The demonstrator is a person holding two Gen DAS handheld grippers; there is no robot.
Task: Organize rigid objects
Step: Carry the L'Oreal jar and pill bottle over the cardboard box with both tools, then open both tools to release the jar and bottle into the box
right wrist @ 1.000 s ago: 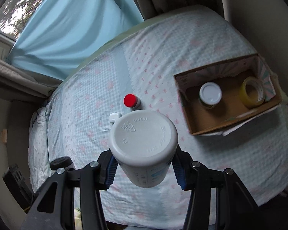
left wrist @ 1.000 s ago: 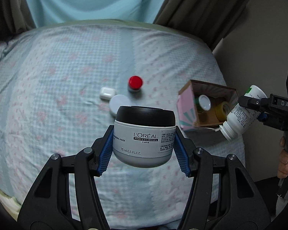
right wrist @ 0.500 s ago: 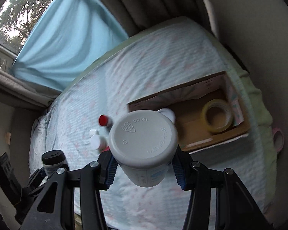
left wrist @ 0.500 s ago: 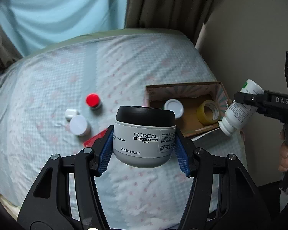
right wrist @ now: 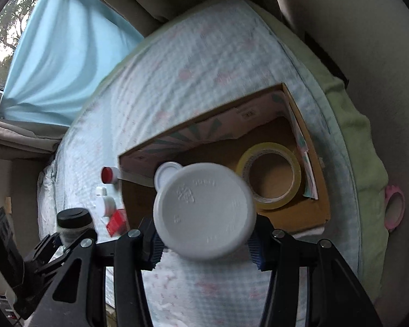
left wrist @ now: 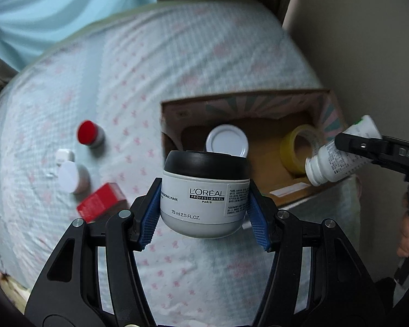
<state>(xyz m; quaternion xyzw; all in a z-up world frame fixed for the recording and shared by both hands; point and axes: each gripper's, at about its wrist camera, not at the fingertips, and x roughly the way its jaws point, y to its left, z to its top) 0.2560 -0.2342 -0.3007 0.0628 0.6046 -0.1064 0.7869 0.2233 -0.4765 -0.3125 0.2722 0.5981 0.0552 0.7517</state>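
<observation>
My left gripper [left wrist: 205,212] is shut on a grey L'Oréal jar [left wrist: 204,193] with a black lid, held above the bed just in front of the cardboard box [left wrist: 231,103]. My right gripper [right wrist: 204,241] is shut on a white bottle [right wrist: 204,212], its base facing the camera, held over the box [right wrist: 199,133]. In the left wrist view that bottle [left wrist: 338,155] hangs tilted over the box's right end. Inside the box lie a white-lidded jar [left wrist: 226,141] and a yellow tape roll [left wrist: 300,147].
On the bedsheet left of the box lie a red-capped jar [left wrist: 90,135], a small white case [left wrist: 64,155], a white-capped jar [left wrist: 72,177] and a red carton [left wrist: 101,201]. A wall stands right of the bed; curtains hang behind it.
Both grippers have moved towards the box with their loads. The box now fills more of both views, and the white bottle hangs over its right end.
</observation>
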